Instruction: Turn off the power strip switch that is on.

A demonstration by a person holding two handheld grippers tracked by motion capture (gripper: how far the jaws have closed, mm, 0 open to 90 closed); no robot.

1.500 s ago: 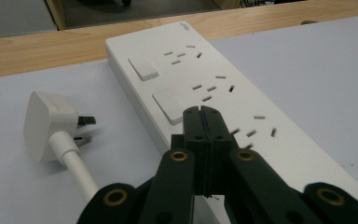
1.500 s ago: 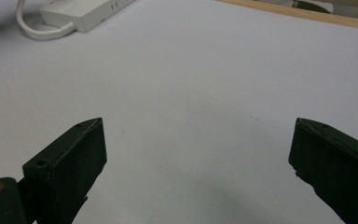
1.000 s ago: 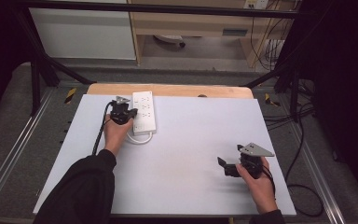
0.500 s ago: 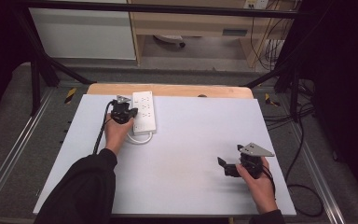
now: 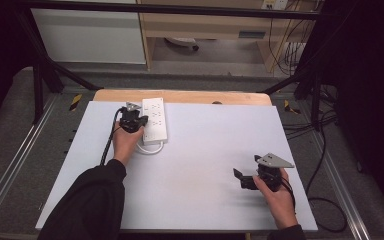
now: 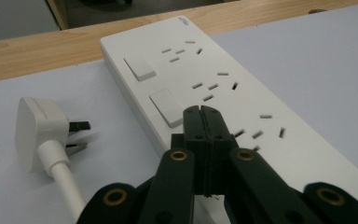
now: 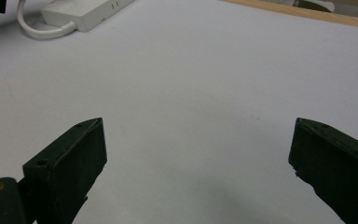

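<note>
Reaching forward across the white table mat [image 5: 190,165], the person's left forearm, in a dark sleeve, stretches from the near left corner toward the far edge, its hand wrapped around the left gripper [image 5: 132,120] just beside the white power strip [image 5: 154,120]. In the left gripper view that gripper's [image 6: 202,114] jaws are pressed fully together with nothing between them, their tips poised over the strip [image 6: 223,93] next to one of its rocker switches [image 6: 165,106]; whether they touch it cannot be told. The strip lies lengthwise near the far left of the mat, its far end reaching the bare wooden table edge [image 5: 230,96]. Its white plug [image 6: 39,128] lies on the mat to the left of the strip, pins pointing toward it, the cord [image 5: 147,148] curling at the strip's near end. The right hand [image 5: 276,197] rests low at the near right, well apart from the strip, holding the right gripper [image 5: 242,179] pointed leftward; its jaws stand wide apart over bare mat, empty.
</note>
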